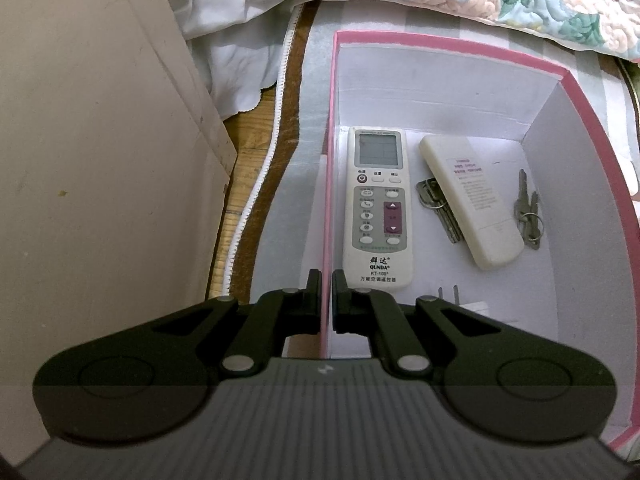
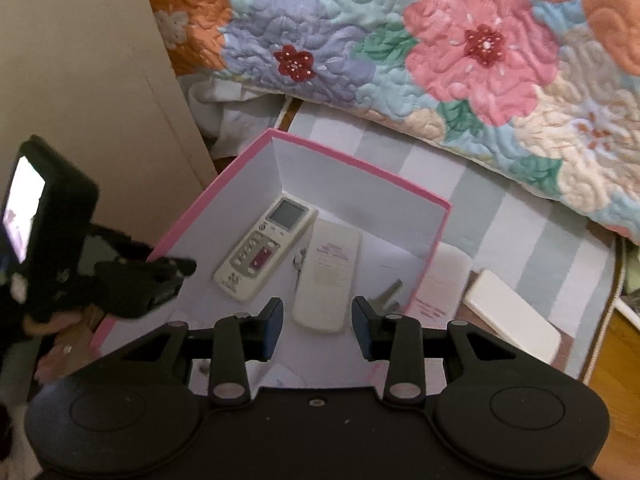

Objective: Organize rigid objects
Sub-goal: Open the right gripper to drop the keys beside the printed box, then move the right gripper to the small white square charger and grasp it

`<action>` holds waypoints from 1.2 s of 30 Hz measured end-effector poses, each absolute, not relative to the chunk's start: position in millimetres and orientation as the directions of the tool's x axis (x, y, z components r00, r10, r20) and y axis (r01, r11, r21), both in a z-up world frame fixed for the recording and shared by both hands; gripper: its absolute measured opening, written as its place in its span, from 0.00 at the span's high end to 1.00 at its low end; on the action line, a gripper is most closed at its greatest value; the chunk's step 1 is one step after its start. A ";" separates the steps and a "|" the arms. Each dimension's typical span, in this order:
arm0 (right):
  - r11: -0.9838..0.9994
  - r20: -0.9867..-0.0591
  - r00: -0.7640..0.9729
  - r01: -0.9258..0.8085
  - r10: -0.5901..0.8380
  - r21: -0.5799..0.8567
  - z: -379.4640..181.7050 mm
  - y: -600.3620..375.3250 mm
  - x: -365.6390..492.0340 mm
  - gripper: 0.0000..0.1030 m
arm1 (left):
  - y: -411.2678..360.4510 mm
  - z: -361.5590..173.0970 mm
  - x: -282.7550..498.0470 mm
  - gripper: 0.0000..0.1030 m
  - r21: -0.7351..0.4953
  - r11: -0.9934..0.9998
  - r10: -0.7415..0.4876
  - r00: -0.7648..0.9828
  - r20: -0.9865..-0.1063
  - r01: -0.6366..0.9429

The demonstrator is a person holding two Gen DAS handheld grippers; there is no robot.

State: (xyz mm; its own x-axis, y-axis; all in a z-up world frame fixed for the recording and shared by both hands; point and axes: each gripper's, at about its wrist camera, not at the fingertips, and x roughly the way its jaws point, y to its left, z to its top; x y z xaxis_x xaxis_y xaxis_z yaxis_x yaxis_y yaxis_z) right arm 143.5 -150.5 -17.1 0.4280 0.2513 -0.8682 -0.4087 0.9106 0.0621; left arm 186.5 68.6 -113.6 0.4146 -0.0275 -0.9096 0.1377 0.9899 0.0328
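This is a bedroom in a home: a flowered quilt [image 2: 460, 60] lies on a bed with a striped sheet [image 2: 520, 216].

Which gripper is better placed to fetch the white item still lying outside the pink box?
Right. The right gripper is open and empty above the pink box, with the white item beside it. The left gripper is clamped on the box wall.

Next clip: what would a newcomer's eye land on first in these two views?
The pink-rimmed box with white inside walls, holding a face-up air-conditioner remote, a face-down remote and two bunches of keys. Next, the loud floral quilt behind it. The left gripper pinches the box's near-left wall; the right gripper hangs open above the face-down remote.
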 end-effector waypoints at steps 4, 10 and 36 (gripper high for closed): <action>0.910 -0.858 0.444 -0.410 0.258 0.061 0.8 -165.9 130.2 0.58 | 67.6 -114.3 186.9 0.96 0.041 0.990 -0.020 0.412 -0.911 0.137; 0.917 -0.861 0.423 -0.384 0.283 0.113 18.9 -212.5 113.5 0.56 | 67.8 -113.3 185.9 0.96 0.041 0.990 -0.019 0.420 -0.907 0.134; 0.837 -0.962 0.192 0.481 0.192 0.263 -152.1 -434.3 93.6 0.35 | 66.5 -112.4 187.7 0.95 0.062 0.992 0.008 0.428 -0.904 0.112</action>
